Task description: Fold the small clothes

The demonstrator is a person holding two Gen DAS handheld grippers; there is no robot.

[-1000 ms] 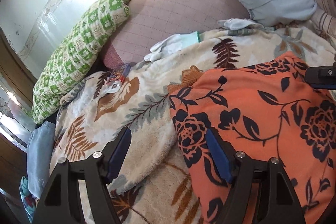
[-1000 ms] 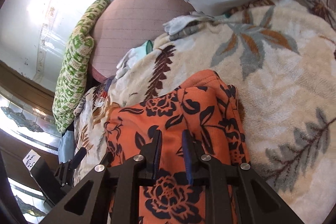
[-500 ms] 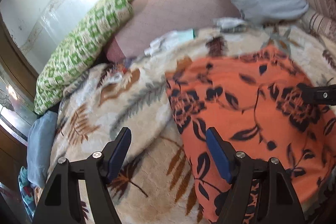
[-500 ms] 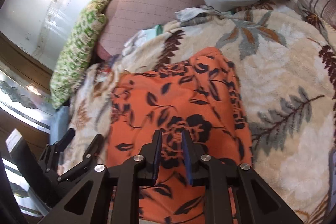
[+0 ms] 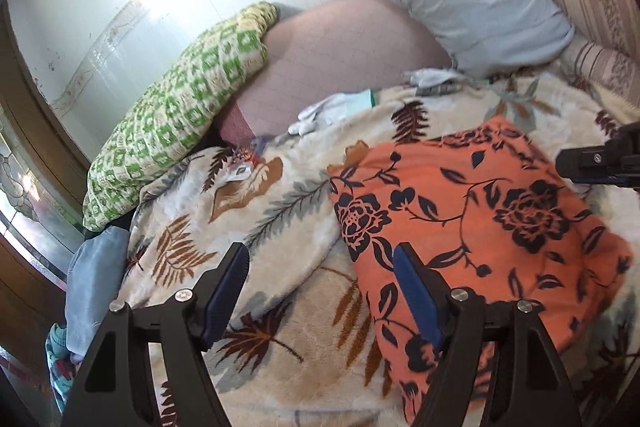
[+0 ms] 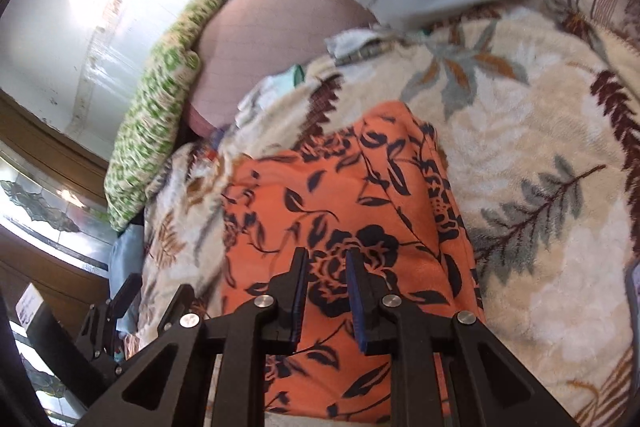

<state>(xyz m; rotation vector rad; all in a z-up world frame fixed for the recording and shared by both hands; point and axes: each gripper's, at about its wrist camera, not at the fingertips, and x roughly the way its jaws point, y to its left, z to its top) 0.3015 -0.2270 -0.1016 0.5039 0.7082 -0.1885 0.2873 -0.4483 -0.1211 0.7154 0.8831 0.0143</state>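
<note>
My main worry is the thick leaf-print blanket (image 5: 280, 359): its soft folds could rumple the one orange flowered garment (image 6: 348, 195) lying flat on it, spoiling any fold. Three pillows sit behind. Of my two grippers, the left gripper (image 5: 320, 267) stands wide apart and empty; the right gripper (image 6: 327, 263) is nearly together, gripping nothing I can see.

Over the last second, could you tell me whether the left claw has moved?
Yes. In its own view the left claw has drawn back and up: the green patterned pillow and the orange floral garment now sit farther off.
</note>
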